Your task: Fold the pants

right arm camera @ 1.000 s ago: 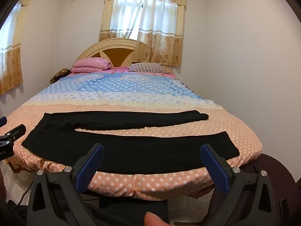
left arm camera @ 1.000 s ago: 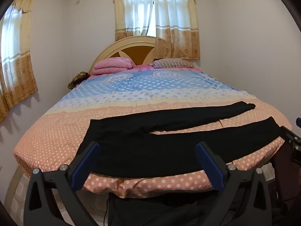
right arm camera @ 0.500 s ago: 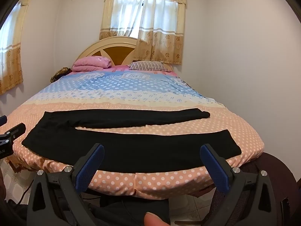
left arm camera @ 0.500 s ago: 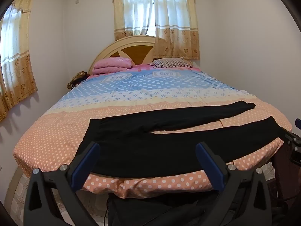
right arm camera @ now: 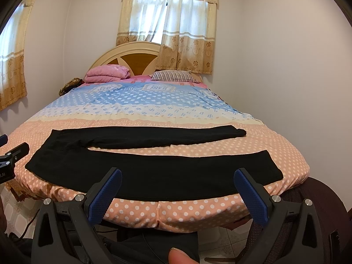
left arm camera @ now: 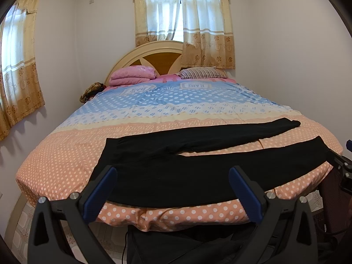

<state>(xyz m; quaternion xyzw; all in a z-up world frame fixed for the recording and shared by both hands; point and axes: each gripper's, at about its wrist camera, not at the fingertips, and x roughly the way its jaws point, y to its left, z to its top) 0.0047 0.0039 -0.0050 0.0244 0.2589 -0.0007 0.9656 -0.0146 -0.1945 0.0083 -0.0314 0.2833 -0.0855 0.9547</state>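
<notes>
A fingertip (right arm camera: 179,255) was cut off by the bottom edge; the pants' (left arm camera: 176,176) right cuff was hidden behind the right tongs (left arm camera: 343,167).

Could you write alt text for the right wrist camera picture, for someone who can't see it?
Black pants lie flat across the foot of a bed with a polka-dot cover, legs spread apart and pointing right. The right claw is open and empty in front of the bed's edge. Pillows, a headboard and a curtained window lie behind.
</notes>
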